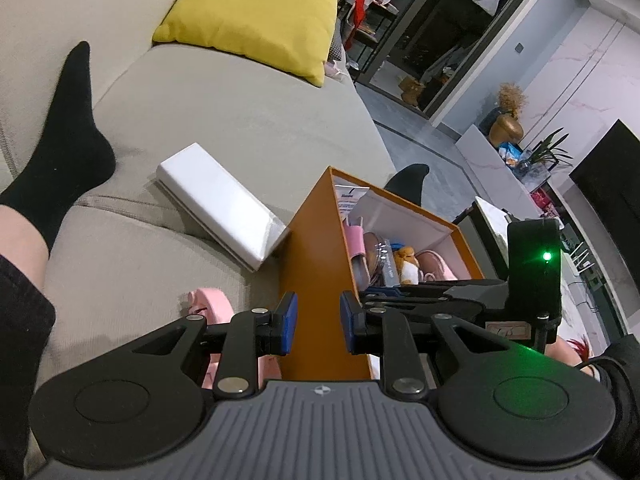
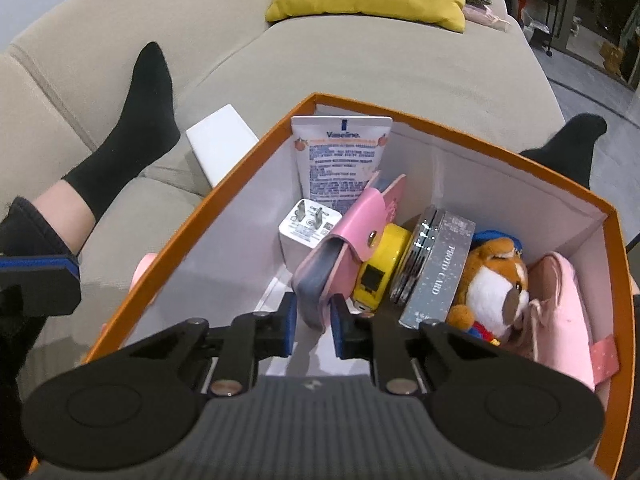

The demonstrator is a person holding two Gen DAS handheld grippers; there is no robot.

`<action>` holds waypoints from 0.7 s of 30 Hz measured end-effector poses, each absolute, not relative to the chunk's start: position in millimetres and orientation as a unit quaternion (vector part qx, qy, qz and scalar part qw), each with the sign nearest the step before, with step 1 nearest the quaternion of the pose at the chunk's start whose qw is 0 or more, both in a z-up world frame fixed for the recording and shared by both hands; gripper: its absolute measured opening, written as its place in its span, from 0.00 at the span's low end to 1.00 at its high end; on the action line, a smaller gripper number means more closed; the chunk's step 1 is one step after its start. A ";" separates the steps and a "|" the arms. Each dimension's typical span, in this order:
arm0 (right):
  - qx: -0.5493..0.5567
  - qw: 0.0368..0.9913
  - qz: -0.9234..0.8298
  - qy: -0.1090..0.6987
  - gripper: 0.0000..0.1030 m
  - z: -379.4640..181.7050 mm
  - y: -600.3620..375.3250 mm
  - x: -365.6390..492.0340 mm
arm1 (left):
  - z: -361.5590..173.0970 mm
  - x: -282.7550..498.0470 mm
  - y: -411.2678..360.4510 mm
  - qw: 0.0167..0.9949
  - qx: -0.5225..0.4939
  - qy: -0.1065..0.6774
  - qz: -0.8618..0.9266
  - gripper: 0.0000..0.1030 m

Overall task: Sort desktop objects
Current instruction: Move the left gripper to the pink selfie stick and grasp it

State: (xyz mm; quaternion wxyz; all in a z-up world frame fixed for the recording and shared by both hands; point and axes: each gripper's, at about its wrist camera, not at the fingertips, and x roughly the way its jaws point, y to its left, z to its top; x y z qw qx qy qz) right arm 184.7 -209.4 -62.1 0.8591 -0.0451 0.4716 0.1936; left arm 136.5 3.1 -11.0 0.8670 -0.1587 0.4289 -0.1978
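We are mid-sort, working inside the orange box (image 2: 400, 116), which sits on the sofa (image 2: 360, 64) and serves as our landmark; our right gripper (image 2: 313, 322) reaches down into the box at its near wall, jaws drawn in narrow around the lower end of the pink case (image 2: 340, 236), and the blue pads look to be pressing its sides, so we judge it gripped; the case leans upright against the yellow tape measure (image 2: 384, 260), with the charger (image 2: 306, 226) and the Vaseline tube (image 2: 340, 152) toward the far wall, and the photo-card tin (image 2: 436, 264), plush toy (image 2: 492, 280) and pink pouch (image 2: 568, 312) to the right; our left gripper (image 1: 318, 322) hovers outside the box at its near left corner, jaws narrow with nothing visibly between them; a white box (image 1: 224, 204) lies left of the orange one; the step in hand seems to be settling or lifting the case; next we need a straight, steady pull or a clean release, without toppling the tape and tin leaning beside it.
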 end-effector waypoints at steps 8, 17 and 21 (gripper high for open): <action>-0.059 0.866 0.220 0.445 0.24 -41.1 -216.5 159.7 | 0.0 119.4 13.4 0.882 -0.149 0.413 -0.172 0.25; -0.044 0.896 0.230 0.376 0.46 -12.5 -229.8 117.4 | 15.5 97.9 11.2 0.905 -0.125 0.385 -0.133 0.35; -0.053 0.898 0.256 0.354 0.48 3.4 -226.0 111.2 | 17.1 98.2 15.7 0.902 -0.130 0.393 -0.124 0.48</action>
